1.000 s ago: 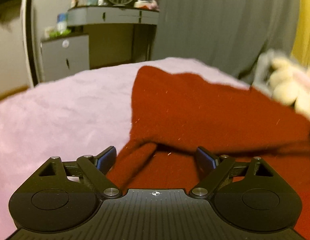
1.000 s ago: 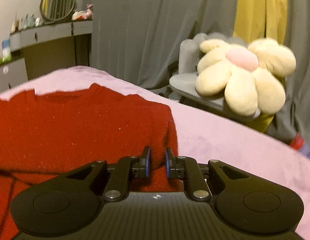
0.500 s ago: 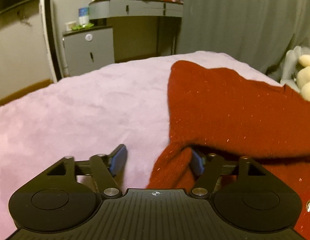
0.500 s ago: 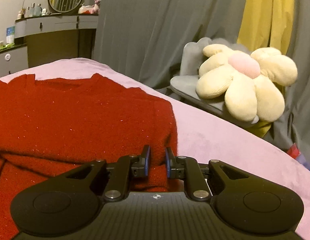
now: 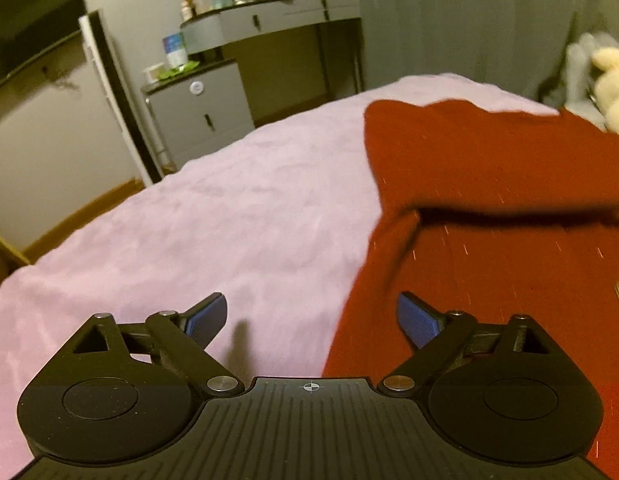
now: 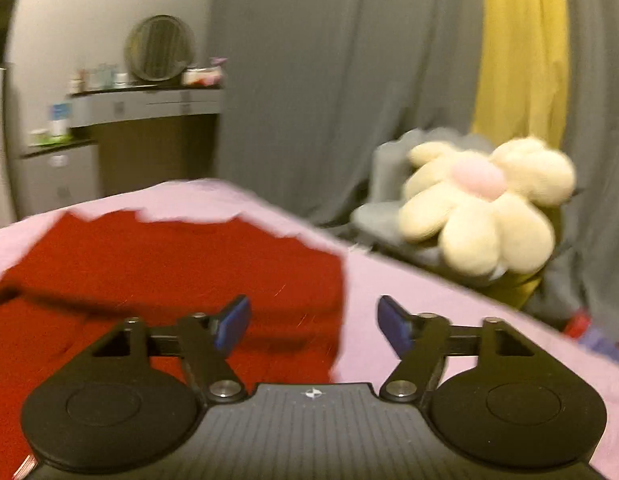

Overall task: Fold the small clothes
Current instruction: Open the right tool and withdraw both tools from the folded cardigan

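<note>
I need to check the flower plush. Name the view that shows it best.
The right wrist view: the flower plush shows whole, cream petals around a pink centre, on a grey seat, though blurred. The left wrist view catches only a cream petal or two at its right edge.

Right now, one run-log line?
left gripper: opening, empty | right gripper: opening, empty | red sweater: folded, flat on pink blanket

one red sweater (image 5: 509,184); one flower plush (image 6: 485,204); two tongs (image 5: 311,320)

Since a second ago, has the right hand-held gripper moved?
Yes. The right hand-held gripper has pulled back and up: the red sweater edge it pinched now lies free between its opening jaws, and the flower cushion sits lower.
</note>
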Available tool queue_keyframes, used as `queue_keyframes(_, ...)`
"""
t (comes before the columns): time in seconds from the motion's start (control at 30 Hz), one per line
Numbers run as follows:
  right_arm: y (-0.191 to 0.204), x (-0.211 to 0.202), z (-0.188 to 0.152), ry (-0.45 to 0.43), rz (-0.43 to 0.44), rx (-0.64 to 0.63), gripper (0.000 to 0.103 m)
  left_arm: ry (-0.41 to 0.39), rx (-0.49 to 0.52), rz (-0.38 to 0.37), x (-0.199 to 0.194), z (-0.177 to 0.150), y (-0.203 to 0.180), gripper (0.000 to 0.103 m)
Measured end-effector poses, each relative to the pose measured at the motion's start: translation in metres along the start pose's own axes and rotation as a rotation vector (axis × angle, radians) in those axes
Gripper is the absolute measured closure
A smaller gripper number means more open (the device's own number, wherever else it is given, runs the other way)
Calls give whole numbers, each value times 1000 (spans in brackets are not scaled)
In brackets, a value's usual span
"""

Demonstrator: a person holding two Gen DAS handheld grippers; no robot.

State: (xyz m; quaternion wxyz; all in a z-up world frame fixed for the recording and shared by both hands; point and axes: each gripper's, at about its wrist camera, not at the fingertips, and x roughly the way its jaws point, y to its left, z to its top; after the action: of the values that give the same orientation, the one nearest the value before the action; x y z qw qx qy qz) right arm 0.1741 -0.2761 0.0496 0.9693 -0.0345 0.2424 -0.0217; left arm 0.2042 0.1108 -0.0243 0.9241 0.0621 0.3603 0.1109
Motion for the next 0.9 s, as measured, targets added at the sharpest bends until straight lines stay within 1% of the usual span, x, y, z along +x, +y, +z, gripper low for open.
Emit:
queue_keyframes(0.07,-13,-26,-19,81,92,17,31,11,35,-15,-15,-10,3,7)
queue_keyframes(0.13,-28,-46,-35,157,132,33,31,26,63,-43,-32,-21,9,7)
queue_keyframes(0.2,-42,-62,-47,217,170,20,31,52,76,-81,-48,-34,17,7)
queue_keyframes(0.3,-59,-81,-62,294,189,-2,31,98,62,-140,-66,-50,30,7)
queue_keyframes(0.33,-65,-84,-66,323,181,12,31,115,52,-160,-71,-57,35,7)
queue_keyframes(0.4,-76,-88,-73,392,195,63,31,140,55,-180,-80,-69,41,7)
queue_keyframes(0.5,-85,-91,-88,463,212,120,31,167,78,-169,-86,-79,46,7)
queue_keyframes(0.53,-85,-89,-92,487,214,130,31,174,79,-177,-87,-81,47,7)
queue_keyframes(0.63,-83,-85,-109,559,227,168,31,207,68,-239,-88,-82,52,7)
queue_keyframes(0.73,-84,-82,-120,583,232,233,32,250,57,-290,-84,-81,55,7)
queue_keyframes(0.77,-87,-82,-121,578,237,262,34,264,53,-309,-83,-81,56,8)
queue_keyframes(0.8,-89,-80,-121,572,244,290,38,282,44,-334,-80,-81,57,10)
queue_keyframes(0.83,-91,-79,-122,568,246,308,40,293,33,-345,-78,-82,58,14)
queue_keyframes(0.87,-92,-78,-123,569,248,318,42,306,24,-351,-77,-84,59,15)
queue_keyframes(0.9,-93,-78,-124,568,253,325,46,316,15,-360,-75,-84,60,17)
